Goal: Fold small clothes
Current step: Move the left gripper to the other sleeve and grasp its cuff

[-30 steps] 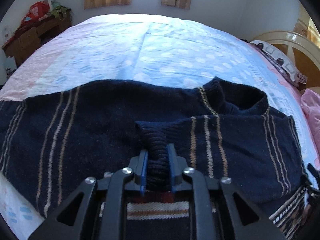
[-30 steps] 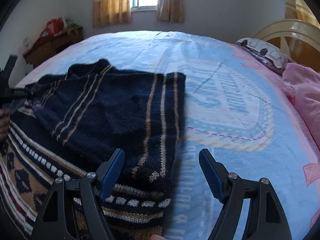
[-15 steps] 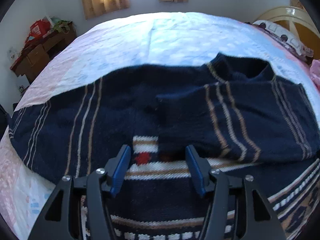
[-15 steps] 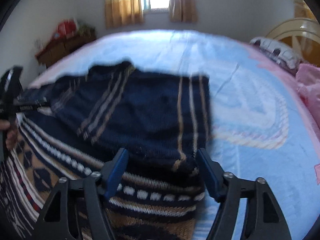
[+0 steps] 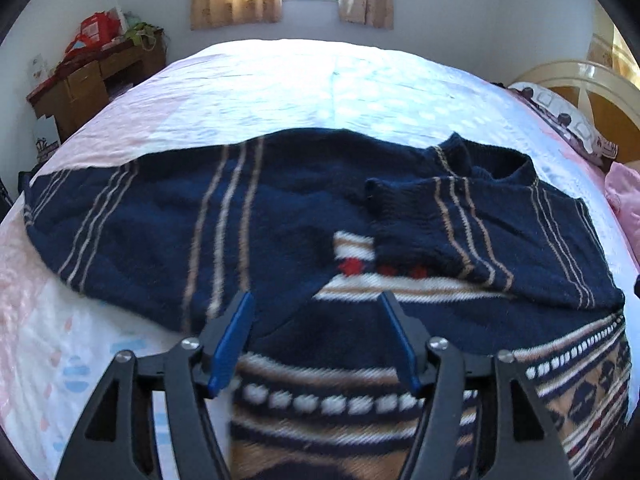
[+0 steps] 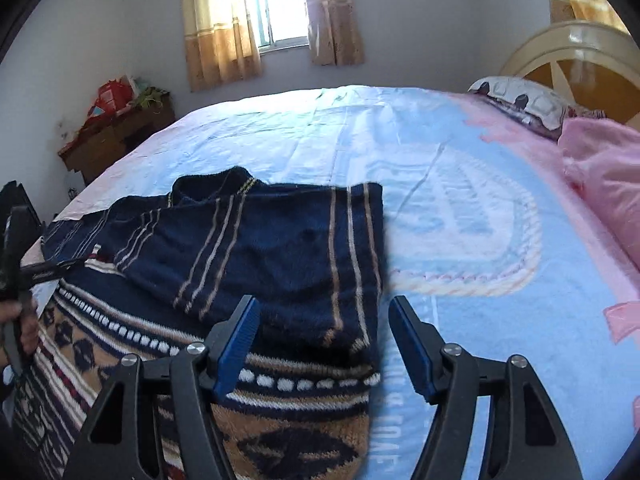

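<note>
A navy knit sweater (image 5: 280,216) with tan stripes and a patterned lower body lies flat on the bed. Its right sleeve (image 5: 432,228) is folded across the chest, cuff near the middle. Its left sleeve (image 5: 100,216) lies stretched out to the left. My left gripper (image 5: 316,340) is open and empty, above the sweater's patterned part. In the right wrist view the sweater (image 6: 280,256) lies at left, its folded right edge in front of my right gripper (image 6: 324,340), which is open and empty. The left gripper (image 6: 24,264) shows at that view's far left.
The bed (image 5: 328,88) has a light blue and pink sheet. A pillow (image 6: 520,100) and pink bedding (image 6: 604,172) lie at the right by the headboard (image 6: 580,52). A cluttered wooden desk (image 5: 92,76) stands at the far left by the wall.
My left gripper let go of the sleeve cuff, opened and drew back toward me. The sleeve stays folded on the chest. My right gripper shifted left, closer to the sweater's right edge.
</note>
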Motion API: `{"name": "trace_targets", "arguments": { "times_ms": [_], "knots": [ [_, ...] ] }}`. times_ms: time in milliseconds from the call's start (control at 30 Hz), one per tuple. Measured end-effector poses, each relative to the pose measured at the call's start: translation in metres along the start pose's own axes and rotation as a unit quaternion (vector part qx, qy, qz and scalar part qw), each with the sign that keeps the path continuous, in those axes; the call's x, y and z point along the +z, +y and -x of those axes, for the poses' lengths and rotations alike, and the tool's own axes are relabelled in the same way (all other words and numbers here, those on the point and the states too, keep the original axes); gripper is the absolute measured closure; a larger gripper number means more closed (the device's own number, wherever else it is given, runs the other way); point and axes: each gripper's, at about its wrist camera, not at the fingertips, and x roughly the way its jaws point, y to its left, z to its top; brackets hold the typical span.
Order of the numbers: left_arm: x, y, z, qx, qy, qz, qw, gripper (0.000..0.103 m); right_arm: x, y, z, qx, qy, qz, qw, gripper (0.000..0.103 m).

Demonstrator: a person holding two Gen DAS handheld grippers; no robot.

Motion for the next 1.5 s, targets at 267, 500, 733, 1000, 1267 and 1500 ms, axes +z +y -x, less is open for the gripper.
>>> {"name": "trace_targets", "arguments": {
  "times_ms": [267,500,733,1000,1267,1500],
  "knots": [
    [-0.006,0.04,0.02,0.007,-0.016,0.02,0.9996,0.026,-0.006,0.044,-0.063,-0.011,0.098,0.016,0.995,0.043],
    [-0.005,0.117,0.03,0.071,-0.028,0.054,0.9956,0.023,0.004,0.071,-0.049,-0.026,0.096,0.038,0.994,0.043],
    [-0.004,0.219,0.038,0.146,-0.044,0.154,0.9763,0.022,0.011,0.141,-0.036,0.043,0.06,0.093,0.993,0.043],
    [0.019,0.296,0.028,0.175,-0.064,0.237,0.9536,0.022,-0.021,0.217,-0.038,0.059,0.032,0.197,0.978,0.042],
    [0.048,0.328,-0.008,0.171,-0.073,0.27,0.9448,0.025,-0.044,0.244,-0.031,0.038,0.009,0.277,0.96,0.043],
    [0.066,0.343,-0.031,0.179,-0.072,0.293,0.9364,0.035,-0.051,0.245,-0.04,0.033,0.019,0.282,0.959,0.043]
  ]
}}
